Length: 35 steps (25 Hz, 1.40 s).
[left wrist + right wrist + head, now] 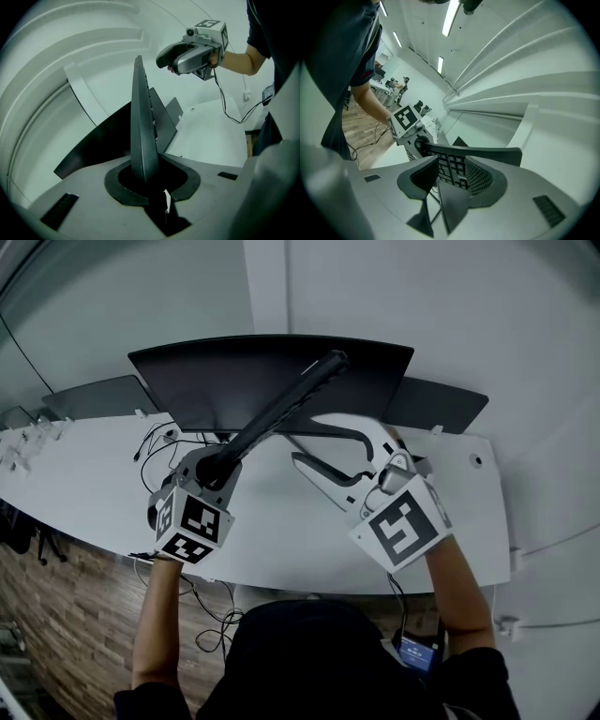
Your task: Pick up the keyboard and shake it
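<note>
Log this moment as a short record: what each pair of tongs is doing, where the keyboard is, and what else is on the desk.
Left tongs: shut on one end of the slim black keyboard
Right tongs: open, empty, apart from the keyboard
Keyboard position: lifted off the long white desk, tilted, its free end crossing the wide black curved monitor in the head view
Task stage: keyboard picked up, gripped by one pair of tongs only
</note>
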### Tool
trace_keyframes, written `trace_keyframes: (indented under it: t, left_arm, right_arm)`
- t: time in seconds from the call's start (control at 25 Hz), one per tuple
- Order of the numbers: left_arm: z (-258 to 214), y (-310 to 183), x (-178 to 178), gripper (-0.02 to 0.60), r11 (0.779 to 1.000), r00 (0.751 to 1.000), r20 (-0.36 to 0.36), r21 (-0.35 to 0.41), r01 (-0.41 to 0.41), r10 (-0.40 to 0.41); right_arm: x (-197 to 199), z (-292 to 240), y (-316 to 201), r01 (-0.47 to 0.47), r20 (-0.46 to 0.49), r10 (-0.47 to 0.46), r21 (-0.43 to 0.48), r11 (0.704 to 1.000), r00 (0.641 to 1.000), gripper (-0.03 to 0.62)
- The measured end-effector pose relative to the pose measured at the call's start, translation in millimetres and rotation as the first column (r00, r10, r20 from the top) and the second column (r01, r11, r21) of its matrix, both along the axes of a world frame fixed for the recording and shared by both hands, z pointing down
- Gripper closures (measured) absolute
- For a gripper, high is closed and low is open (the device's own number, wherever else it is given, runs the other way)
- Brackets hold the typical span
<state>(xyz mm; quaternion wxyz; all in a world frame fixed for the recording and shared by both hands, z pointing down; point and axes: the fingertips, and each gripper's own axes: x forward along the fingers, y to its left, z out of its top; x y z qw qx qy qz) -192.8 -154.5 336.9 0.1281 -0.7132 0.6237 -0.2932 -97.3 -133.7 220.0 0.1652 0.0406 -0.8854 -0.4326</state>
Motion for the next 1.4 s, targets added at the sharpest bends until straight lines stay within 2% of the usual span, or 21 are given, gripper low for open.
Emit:
trace_keyframes:
  t: [0.2,0.44,0.76,1.04,1.28,1.4]
  left_arm:
    - [3,-1,-4,0.492,1.000,0.998,0.063,-0.023,0.016,-0.014]
    - [8,1,-5,0.492,0.999,0.991,0.135,-0.043,0.028,-0.022]
    - [12,1,-6,0.491,0.996,0.967,0.254,-0.070,0.047,-0.028]
    - [14,2,-2,0.492,0.994,0.927,0.373,-0.082,0.071,-0.036]
    - [17,1,2,0.492,0.993,0.900,0.436,-0.094,0.070,-0.023]
    - [18,0,4,0.491,0.993,0.886,0.463,-0.092,0.079,-0.028]
  right_arm:
    - [-5,-3,8,0.010,-0.016,-0.009,0.027,1.000,1.000,0.410]
    - [-12,4,17,0.007,-0.086,0.005,0.143,0.990,0.996,0.408]
    - [-21,20,10,-0.016,-0.153,0.062,0.284,0.959,0.986,0.408]
    - [-24,42,2,-0.021,-0.217,0.117,0.398,0.917,0.969,0.408]
    - [-31,61,-8,-0.020,-0.266,0.158,0.457,0.889,0.951,0.407]
    - [-31,70,-13,-0.025,-0.288,0.196,0.504,0.863,0.937,0.407]
